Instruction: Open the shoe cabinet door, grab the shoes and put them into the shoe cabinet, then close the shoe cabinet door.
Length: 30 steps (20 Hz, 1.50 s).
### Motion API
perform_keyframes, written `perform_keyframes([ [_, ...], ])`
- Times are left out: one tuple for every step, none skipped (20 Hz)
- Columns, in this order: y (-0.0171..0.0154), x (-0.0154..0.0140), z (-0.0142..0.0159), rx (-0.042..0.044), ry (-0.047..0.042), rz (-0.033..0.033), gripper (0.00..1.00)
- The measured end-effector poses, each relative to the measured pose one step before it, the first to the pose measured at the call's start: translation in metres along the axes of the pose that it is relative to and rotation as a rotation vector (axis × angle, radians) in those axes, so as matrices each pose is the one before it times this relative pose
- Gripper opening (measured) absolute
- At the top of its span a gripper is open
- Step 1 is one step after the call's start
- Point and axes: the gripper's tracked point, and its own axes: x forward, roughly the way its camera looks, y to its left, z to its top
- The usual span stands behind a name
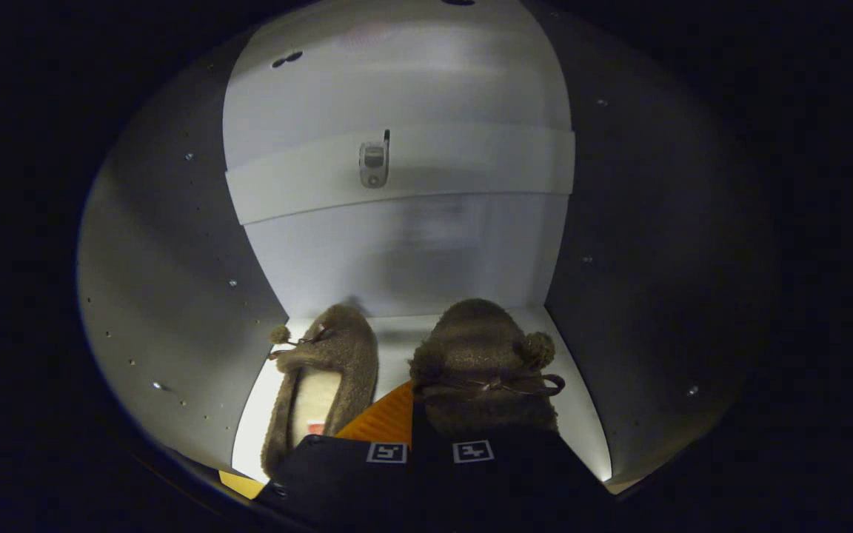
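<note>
Inside shoe cabinet (175, 244) now: left slipper (326, 370) down, gripper (430, 451) clamped on right slipper (482, 363); release & door-shut left.

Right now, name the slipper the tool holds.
The right slipper, pompom on its right, sits between the tool's fingers; the left slipper lies free beside it.

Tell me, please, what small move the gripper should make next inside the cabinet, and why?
Probably open the fingers and back out: the right slipper, held in the gripper, already sits on the cabinet floor beside the left slipper.
</note>
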Motion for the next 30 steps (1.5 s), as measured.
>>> perform_keyframes([
  [0.00122, 0.00653, -0.00094, -0.00880, 0.00018, -0.00387, 0.07],
  [0.00094, 0.00594, -0.00110, -0.01461, 0.00197, -0.00225, 0.08],
  [0.00056, 0.00402, -0.00244, -0.01356, 0.00609, -0.00130, 0.08],
  [0.00158, 0.00508, -0.00224, -0.00911, 0.00693, 0.00186, 0.08],
  [0.00239, 0.00350, -0.00213, -0.00503, 0.00825, 0.00197, 0.08],
  [0.00199, 0.00373, -0.00204, -0.00473, 0.00750, -0.00238, 0.08],
  [0.00002, 0.00058, -0.00077, -0.00325, -0.00080, -0.00526, 0.08],
  [0.00092, 0.00204, 0.00067, -0.00602, -0.00381, -0.00544, 0.09],
  [-0.00063, 0.00296, -0.00012, -0.00076, -0.00205, -0.00798, 0.09],
  [-0.00051, -0.00150, 0.00033, 0.00699, 0.00155, -0.00335, 0.10],
  [0.00090, 0.00015, -0.00056, 0.01004, 0.00472, 0.00728, 0.12],
  [0.00126, 0.00302, 0.00075, 0.00767, -0.00251, 0.00680, 0.15],
  [-0.00152, -0.00904, 0.00156, -0.00189, -0.00531, -0.00453, 0.25],
  [0.00045, -0.00622, 0.00221, 0.00032, -0.00499, 0.00240, 0.36],
  [0.00169, -0.00607, 0.00154, 0.00822, 0.00003, 0.00654, 0.46],
  [-0.00176, -0.00502, 0.00001, 0.00555, 0.00232, 0.00182, 0.57],
  [-0.00133, -0.00656, -0.00021, 0.00601, -0.00147, 0.00041, 0.67],
  [0.00071, -0.00687, 0.00039, 0.00892, -0.00119, 0.00830, 0.77],
  [-0.00047, -0.00515, -0.00016, 0.00825, -0.00071, 0.00406, 0.82],
  [0.00044, -0.00494, 0.00079, 0.00843, -0.00079, 0.00586, 0.85],
  [0.00180, -0.00730, 0.00020, 0.01341, -0.00338, 0.01035, 0.89],
  [-0.00017, -0.00783, 0.00005, 0.00952, -0.00511, -0.00125, 0.89],
  [-0.00055, -0.00805, 0.00400, 0.00548, -0.02334, 0.00062, 0.91],
  [-0.00076, -0.00885, 0.00428, -0.00186, -0.02871, -0.00042, 0.94],
  [-0.00244, -0.00828, 0.00557, -0.01340, -0.04031, -0.00648, 0.93],
  [-0.00236, -0.01018, 0.00808, -0.01392, -0.03897, -0.00790, 0.94],
  [0.00004, -0.01147, 0.00712, -0.00496, -0.03558, -0.00155, 0.94],
  [0.00090, -0.01328, 0.00908, 0.00293, -0.03899, 0.00195, 0.94],
  [0.00051, -0.01752, 0.00885, -0.00085, -0.04161, 0.00072, 0.96],
  [0.00045, -0.01604, 0.00858, -0.00822, -0.04216, -0.00546, 0.98],
])
